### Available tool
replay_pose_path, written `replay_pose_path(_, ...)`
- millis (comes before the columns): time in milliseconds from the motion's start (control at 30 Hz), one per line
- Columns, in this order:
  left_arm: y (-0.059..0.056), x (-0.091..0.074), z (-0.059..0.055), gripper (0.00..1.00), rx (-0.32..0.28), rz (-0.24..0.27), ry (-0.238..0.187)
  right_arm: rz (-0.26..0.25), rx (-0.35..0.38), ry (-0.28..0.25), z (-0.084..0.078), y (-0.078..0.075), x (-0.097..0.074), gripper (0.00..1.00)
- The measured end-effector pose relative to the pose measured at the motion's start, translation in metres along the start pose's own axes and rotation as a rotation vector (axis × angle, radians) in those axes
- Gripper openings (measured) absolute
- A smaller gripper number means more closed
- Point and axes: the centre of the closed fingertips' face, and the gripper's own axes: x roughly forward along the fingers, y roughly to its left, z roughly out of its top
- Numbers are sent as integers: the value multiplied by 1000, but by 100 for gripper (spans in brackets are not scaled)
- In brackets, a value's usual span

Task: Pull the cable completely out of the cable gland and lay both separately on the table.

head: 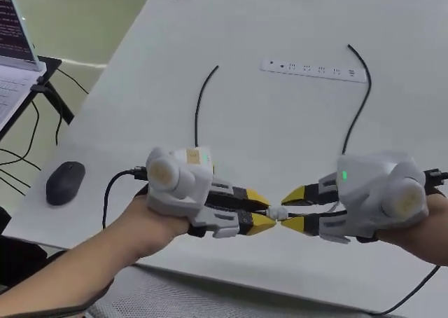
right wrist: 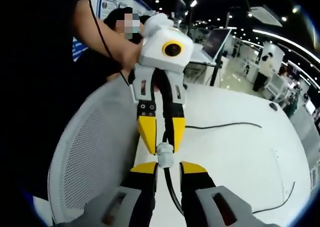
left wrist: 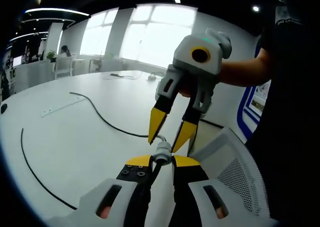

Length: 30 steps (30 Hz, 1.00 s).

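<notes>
The gland (head: 275,213) is up in the air by the near edge of the table (head: 280,136), right where the tips of the two grippers meet. The cable (right wrist: 169,184) is threaded through it. In the right gripper view the black line leaves the gland downward between that gripper's own jaws. It also runs upward between the jaws of the left gripper (right wrist: 162,134) opposite.

The left gripper's jaws stand narrow, with their yellow tips on either side of one end of the gland. The jaws of the right gripper (head: 297,208) spread into a slightly wider V, their tips beside the other end. The tips crowd together, so I cannot tell whether either pair pinches the gland, pinches the cable, or only flanks them.

On the table, one black strand (head: 199,104) runs down behind the left gripper. A second strand (head: 360,97) starts near the power strip (head: 311,71) and passes behind the right gripper. Where each one ends is hidden in the head view. In the left gripper view the strand by the power strip curves in to the right gripper's tips.

A mouse (head: 65,183) lies near the table's left edge. A laptop (head: 10,45) is cut off by the frame on the left. A mesh chair (right wrist: 90,152) sits under the grippers.
</notes>
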Motion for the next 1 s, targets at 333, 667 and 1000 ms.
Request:
replay_pose_path(333, 2, -5, 4, 15, 36, 7, -3, 204, 449, -198, 13, -3, -13, 14)
replay_pose_path(667, 1, -9, 4, 15, 59, 3, 8, 388, 635, -230, 16, 3, -3, 15)
replay_pose_path(1000, -1, -8, 1, 15, 74, -2, 28, 430, 662, -253, 16, 8, 4, 9)
